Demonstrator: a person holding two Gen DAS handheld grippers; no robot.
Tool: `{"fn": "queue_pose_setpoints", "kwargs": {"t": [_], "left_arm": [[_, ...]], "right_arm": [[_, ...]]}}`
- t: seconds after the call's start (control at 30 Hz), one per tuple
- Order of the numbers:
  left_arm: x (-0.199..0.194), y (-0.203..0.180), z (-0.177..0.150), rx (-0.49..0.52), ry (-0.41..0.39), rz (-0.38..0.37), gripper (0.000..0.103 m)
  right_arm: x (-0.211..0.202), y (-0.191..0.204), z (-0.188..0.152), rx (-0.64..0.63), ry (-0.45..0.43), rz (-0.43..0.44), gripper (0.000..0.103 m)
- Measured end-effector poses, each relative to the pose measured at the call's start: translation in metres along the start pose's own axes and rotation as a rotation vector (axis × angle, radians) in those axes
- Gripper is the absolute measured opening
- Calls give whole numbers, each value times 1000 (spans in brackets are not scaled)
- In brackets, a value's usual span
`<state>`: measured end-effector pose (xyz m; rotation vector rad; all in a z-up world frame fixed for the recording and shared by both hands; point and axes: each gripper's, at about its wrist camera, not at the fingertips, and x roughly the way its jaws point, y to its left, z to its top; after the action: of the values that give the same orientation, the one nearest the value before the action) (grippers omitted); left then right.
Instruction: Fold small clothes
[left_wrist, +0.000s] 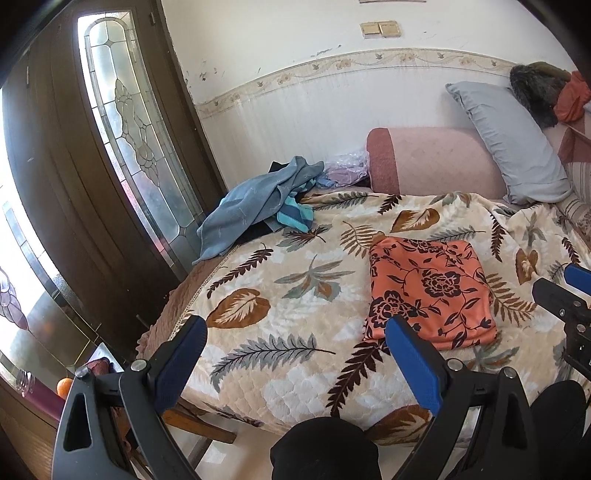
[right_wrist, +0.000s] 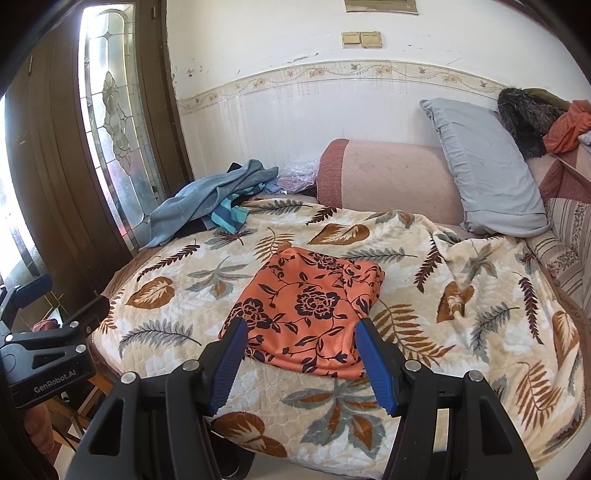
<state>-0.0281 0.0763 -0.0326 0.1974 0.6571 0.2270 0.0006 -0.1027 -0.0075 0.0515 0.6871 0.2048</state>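
An orange garment with a dark flower print (left_wrist: 428, 288) lies folded into a flat square on the leaf-patterned blanket (left_wrist: 295, 295); it also shows in the right wrist view (right_wrist: 310, 306). My left gripper (left_wrist: 295, 328) is open and empty, held above the blanket to the left of the garment. My right gripper (right_wrist: 299, 328) is open and empty, just in front of the garment's near edge, not touching it. The right gripper shows at the right edge of the left wrist view (left_wrist: 569, 295), and the left gripper at the left edge of the right wrist view (right_wrist: 44, 325).
A pile of blue clothes (left_wrist: 258, 206) lies at the bed's far left corner, also in the right wrist view (right_wrist: 210, 206). A grey pillow (right_wrist: 487, 166) leans on the pink headboard (right_wrist: 388, 173). A dark door with glass (left_wrist: 122, 147) stands left. More clothes (right_wrist: 546, 118) are heaped far right.
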Motion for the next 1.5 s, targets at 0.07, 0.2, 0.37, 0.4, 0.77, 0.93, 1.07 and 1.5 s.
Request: {"fn": "queue_pose_setpoints", "kwargs": {"t": [0.07,0.2,0.37,0.4,0.77,0.93,1.07,1.5], "left_arm": [[2,2,-2,-6,6,-4,97],[6,4,-5,-10,17,-10,97],[12,4,-10,-6,33,-22,97],[13,4,-10,-6,35,-25,97],[34,-2,-30,10,103,-69,97],[39,-9,-43,30,138,-82,97],[39,-19,-51,49,177,-103,97],[31,-46,-55,107,229,-156,97]], "right_arm": [[1,2,0,-5,2,-1,64],[5,3,-1,2,13,-16,64],[12,1,-4,34,40,-25,64],[13,0,-5,38,44,-27,64],[25,0,-17,43,96,-53,64],[32,-1,-25,47,126,-58,64],[35,-4,-31,55,145,-45,64],[26,-32,-45,113,165,-36,64]]}}
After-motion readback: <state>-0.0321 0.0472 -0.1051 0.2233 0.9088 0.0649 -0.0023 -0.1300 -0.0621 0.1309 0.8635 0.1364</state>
